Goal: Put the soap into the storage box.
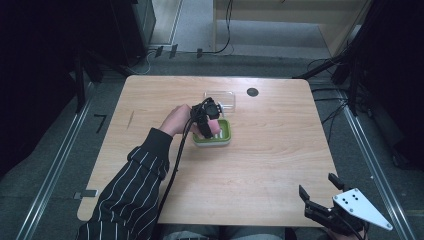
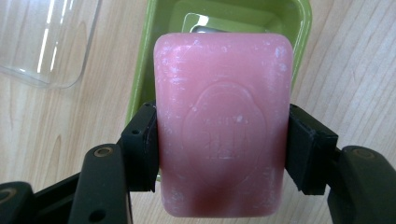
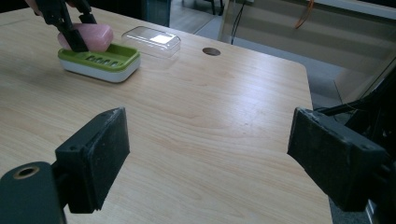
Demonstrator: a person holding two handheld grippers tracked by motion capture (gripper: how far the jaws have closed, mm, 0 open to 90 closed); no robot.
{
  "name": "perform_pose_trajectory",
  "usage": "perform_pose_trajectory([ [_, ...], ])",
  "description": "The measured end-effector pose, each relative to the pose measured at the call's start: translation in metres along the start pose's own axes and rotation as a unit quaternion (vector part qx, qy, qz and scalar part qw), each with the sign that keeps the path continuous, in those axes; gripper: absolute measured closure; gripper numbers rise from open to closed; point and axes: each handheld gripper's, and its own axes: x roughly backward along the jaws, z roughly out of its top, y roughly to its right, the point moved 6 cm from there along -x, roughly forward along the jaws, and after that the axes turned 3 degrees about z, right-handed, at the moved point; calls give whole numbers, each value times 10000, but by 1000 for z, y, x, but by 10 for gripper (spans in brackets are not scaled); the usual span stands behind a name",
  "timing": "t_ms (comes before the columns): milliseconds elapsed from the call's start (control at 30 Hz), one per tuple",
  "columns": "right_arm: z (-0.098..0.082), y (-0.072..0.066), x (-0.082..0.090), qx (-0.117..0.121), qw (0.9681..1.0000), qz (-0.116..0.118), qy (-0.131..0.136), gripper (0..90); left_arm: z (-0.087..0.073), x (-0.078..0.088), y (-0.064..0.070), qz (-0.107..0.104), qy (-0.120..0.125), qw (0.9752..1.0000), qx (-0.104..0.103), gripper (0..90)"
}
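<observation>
My left claw (image 2: 223, 154) grips the pink soap bar (image 2: 223, 126) over the green soap dish (image 1: 223, 135), clear lid (image 1: 220, 98) just behind; right claw (image 3: 210, 158) gapes empty over the worktop (image 1: 260, 165) corner.

The pale wooden counter (image 1: 260, 165) carried a green soap dish with a white base (image 1: 223, 136) near its middle. A clear plastic lid (image 1: 223, 98) lay on the counter just behind the dish, toward the far edge, and a small dark round grommet (image 1: 252, 92) sat to the right of the lid. The left gripper (image 1: 204, 131) stood over the left part of the dish, its jaws clamped on either side of a pink rectangular bar of soap (image 2: 223, 126) that hung above the dish. The right gripper (image 1: 320, 197) sat well apart at the counter's near right corner, jaws spread wide with nothing between them.
</observation>
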Motion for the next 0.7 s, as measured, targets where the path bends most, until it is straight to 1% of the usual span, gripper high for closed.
perform_pose_trajectory([
  [133, 0, 0, 0, 1, 10000, 0, -2, 129, 0, -2, 0, -8, -2, 10000, -9, 384],
  [200, 0, 0, 0, -3, 10000, 2, 0, 129, 0, -3, -1, 32, 9, 10000, -23, 384],
  [300, 0, 0, 0, 3, 10000, 5, 0, 129, 1, -3, -2, 66, 40, 9999, -117, 384],
  [333, 0, 0, 0, 3, 10000, 6, 2, 129, 2, -4, -2, 60, 80, 9999, -98, 384],
  [467, 0, 0, 0, 1, 10000, 6, 4, 129, 2, -6, -3, 102, 39, 9998, -169, 384],
  [633, 0, 0, 0, 1, 10000, 10, 4, 129, 3, -9, -3, 93, 50, 9998, -196, 384],
  [700, 0, 0, 0, -1, 10000, 10, 1, 129, 4, -9, -4, 127, 84, 9996, -221, 384],
])
